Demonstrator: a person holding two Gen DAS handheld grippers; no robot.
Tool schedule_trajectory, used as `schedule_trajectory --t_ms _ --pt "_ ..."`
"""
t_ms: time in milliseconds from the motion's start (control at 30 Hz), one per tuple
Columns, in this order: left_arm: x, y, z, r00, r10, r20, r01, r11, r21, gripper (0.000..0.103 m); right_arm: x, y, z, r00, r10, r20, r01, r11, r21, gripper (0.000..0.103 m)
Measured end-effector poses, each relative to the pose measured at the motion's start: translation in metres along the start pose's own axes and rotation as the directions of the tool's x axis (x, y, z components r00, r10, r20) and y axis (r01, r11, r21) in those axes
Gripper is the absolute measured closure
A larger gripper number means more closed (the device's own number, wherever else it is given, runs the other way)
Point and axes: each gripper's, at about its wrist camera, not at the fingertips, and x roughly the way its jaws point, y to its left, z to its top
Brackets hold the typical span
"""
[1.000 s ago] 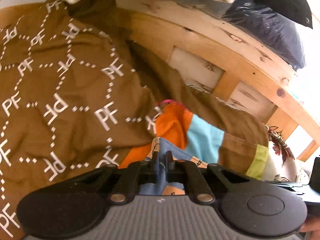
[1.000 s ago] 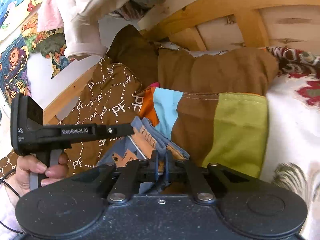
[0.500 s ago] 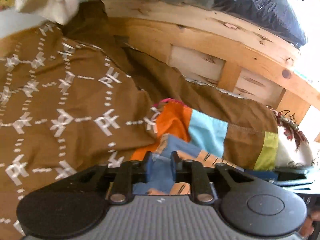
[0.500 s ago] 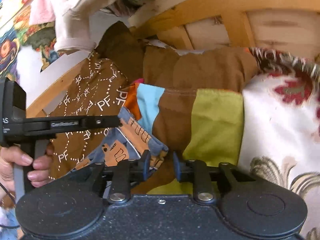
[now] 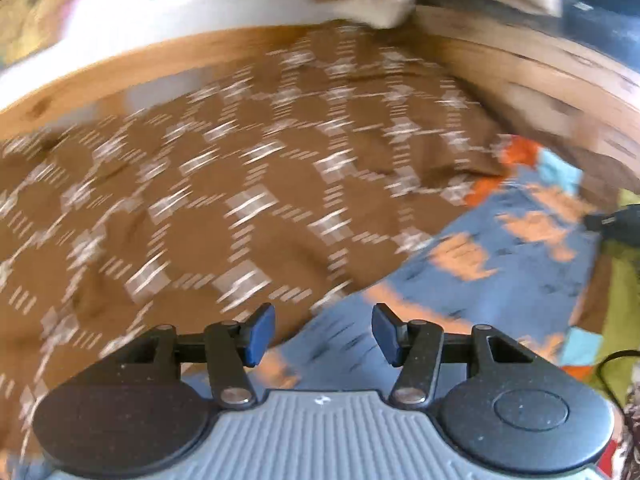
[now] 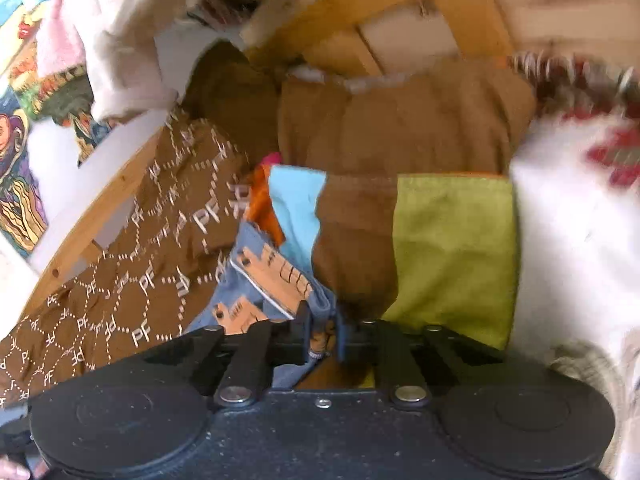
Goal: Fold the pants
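The pants (image 6: pixel 256 280) are blue with orange prints and lie crumpled on a brown blanket. In the right wrist view my right gripper (image 6: pixel 321 336) is closing its jaws, and a fold of the pants' edge is pinched between them. In the blurred left wrist view the pants (image 5: pixel 500 264) spread to the right and under my left gripper (image 5: pixel 323 334). Its jaws are opening, the blue pads (image 5: pixel 260 332) stand well apart, and nothing is gripped between them.
A brown blanket with white PF lettering (image 5: pixel 200 200) (image 6: pixel 160 248) covers the left side. A patchwork cover with light blue, brown and green patches (image 6: pixel 452 240) lies beyond the pants. A wooden bed frame (image 6: pixel 400 12) and hanging clothes (image 6: pixel 132 40) close off the back. White flowered cloth (image 6: pixel 568 220) lies at right.
My left gripper let go of the pants, opened wide and swung left over the brown blanket, out of the right view. My right gripper opened briefly, then closed again on the pants' edge.
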Motion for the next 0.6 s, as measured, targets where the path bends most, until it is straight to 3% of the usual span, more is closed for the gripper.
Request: schedule_trajectory --t_ms 100,200,267,333,367,467,567,600 --pt "-0.004 0.016 -0.012 0.996 0.092 -0.022 -0.092 0.996 -0.02 0.044 -0.014 0.016 0.008 0.995 -0.053 0.088 0.066 0.986 -0.152 0.093" --pt "-0.01 0.03 -0.017 0.989 0.147 -0.028 -0.148 0.989 -0.025 0.044 -0.004 0.012 0.017 0.997 -0.08 0.015 0.082 0.979 -0.189 0.092" --pt "-0.018 0.04 -0.018 0.987 0.159 -0.029 -0.16 0.987 -0.027 0.044 -0.011 0.018 0.016 0.995 -0.089 0.043 0.096 0.966 -0.241 0.081" --pt "-0.023 0.049 -0.016 0.985 0.166 -0.036 -0.167 0.986 -0.015 0.044 -0.02 0.033 0.011 0.988 -0.105 0.112 0.138 0.928 -0.345 0.048" --pt "-0.025 0.055 -0.015 0.985 0.166 -0.045 -0.167 0.986 -0.01 0.044 -0.022 0.042 0.008 0.987 -0.089 0.132 0.136 0.905 -0.403 0.044" --pt "-0.023 0.07 -0.015 0.98 0.172 -0.099 -0.172 0.985 0.008 0.044 -0.011 0.065 0.003 0.998 0.011 0.06 0.023 0.844 -0.537 0.044" --pt "-0.017 0.079 -0.017 0.966 0.195 -0.171 -0.188 0.981 0.057 0.044 0.014 0.088 -0.004 0.992 0.104 -0.077 -0.129 0.797 -0.59 0.046" --pt "-0.014 0.082 -0.017 0.96 0.199 -0.195 -0.189 0.98 0.067 0.052 0.023 0.092 -0.008 0.985 0.124 -0.121 -0.172 0.781 -0.6 0.049"
